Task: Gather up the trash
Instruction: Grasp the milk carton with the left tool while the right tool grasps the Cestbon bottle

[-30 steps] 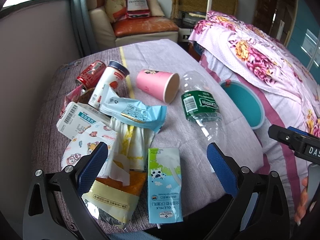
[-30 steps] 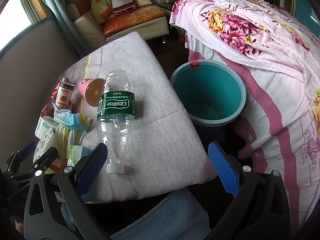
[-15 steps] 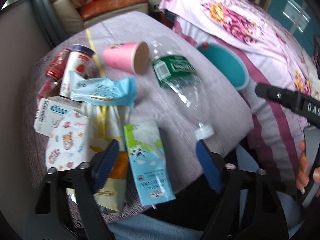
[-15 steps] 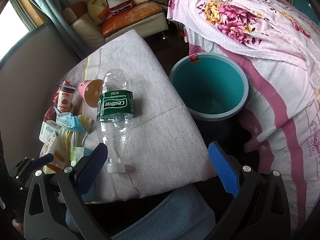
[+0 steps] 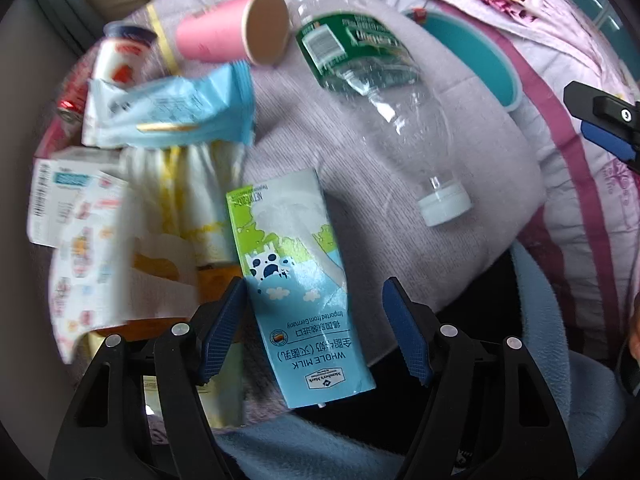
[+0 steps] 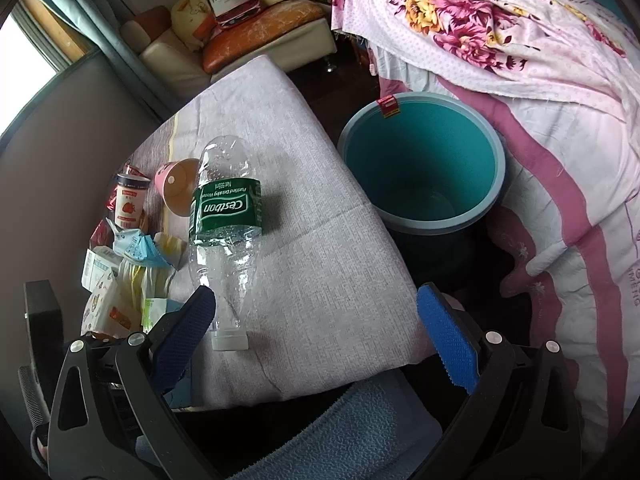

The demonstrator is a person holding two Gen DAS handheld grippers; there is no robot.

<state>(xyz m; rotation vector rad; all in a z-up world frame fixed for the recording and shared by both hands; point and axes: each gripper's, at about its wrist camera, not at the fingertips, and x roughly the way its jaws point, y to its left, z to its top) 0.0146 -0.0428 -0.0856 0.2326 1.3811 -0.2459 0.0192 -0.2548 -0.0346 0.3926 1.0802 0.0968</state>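
A flat blue-and-green milk carton (image 5: 296, 280) lies at the near edge of the grey-clothed table (image 5: 360, 184). My left gripper (image 5: 314, 328) points down over it, the carton's lower half between the jaws. The left pad is at the carton's edge and the right pad stands clear, so nothing is gripped. My right gripper (image 6: 316, 332) hangs open and empty over the table's near edge, its left finger beside the capped clear bottle (image 6: 224, 216). A teal bin (image 6: 420, 160) stands on the floor right of the table.
Left of the carton lie a pink paper cup (image 5: 228, 36), a blue wrapper (image 5: 172, 112), a yogurt bottle (image 5: 120, 56), a red can (image 5: 72, 96), a white box (image 5: 60, 192) and crumpled packets. A floral bedspread (image 6: 500, 40) borders the bin. A sofa (image 6: 240, 44) stands behind.
My left gripper has sunk toward the milk carton and tipped downward, and its jaws have drawn closer together around it. The right gripper has hardly moved.
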